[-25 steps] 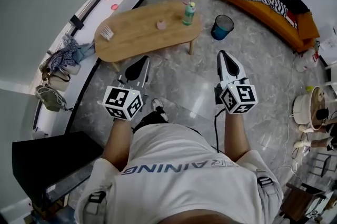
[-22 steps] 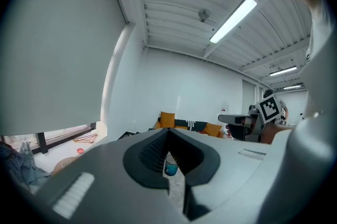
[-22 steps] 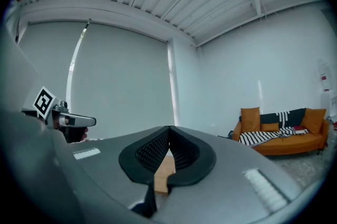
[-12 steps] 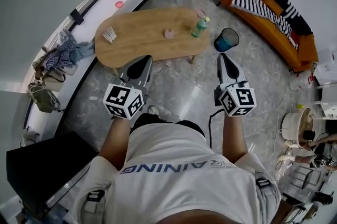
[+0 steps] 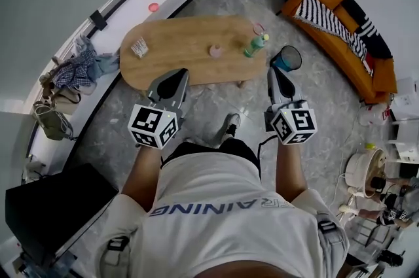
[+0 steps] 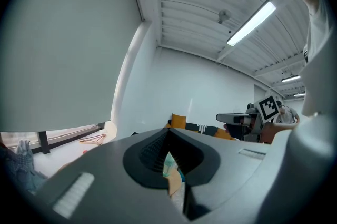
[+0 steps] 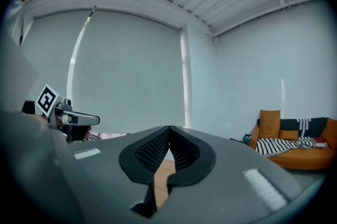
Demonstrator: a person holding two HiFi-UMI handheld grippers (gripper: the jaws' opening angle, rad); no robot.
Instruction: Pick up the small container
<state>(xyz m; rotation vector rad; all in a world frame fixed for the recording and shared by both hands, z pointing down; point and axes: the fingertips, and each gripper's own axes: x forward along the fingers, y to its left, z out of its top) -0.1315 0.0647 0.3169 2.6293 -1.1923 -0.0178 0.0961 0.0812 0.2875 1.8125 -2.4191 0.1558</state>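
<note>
1. Head view: The small container, pink, stood on the wooden table, right of the middle and near a green bottle on its right.
   - The left gripper and the right gripper were held out side by side at the table's near edge. Both pointed toward the table, well apart from the container and touching nothing.
   - The step in hand looked to be the approach, with the pick-up not yet begun.
   - The container appeared squat and round, sitting upright with its top facing up. It was too small to tell a long axis, and no handle or spout could be made out.

2. Left gripper view: The jaws were pressed together at the tips with nothing between them. A slit behind the pads showed a sliver of the bottle and some tabletop, but the container could not be made out.

3. Right gripper view: These jaws were also pressed together and empty. Only a strip of the table's wood showed through the slit, and the container was not in sight.
   - The next move probably called for closing in on the table and choosing one gripper.
   - That gripper's jaws would need spreading wider than the container, then bringing in level from the near side so the pads flank its wall.
   - It would have to keep off the bottle nearby.
</note>
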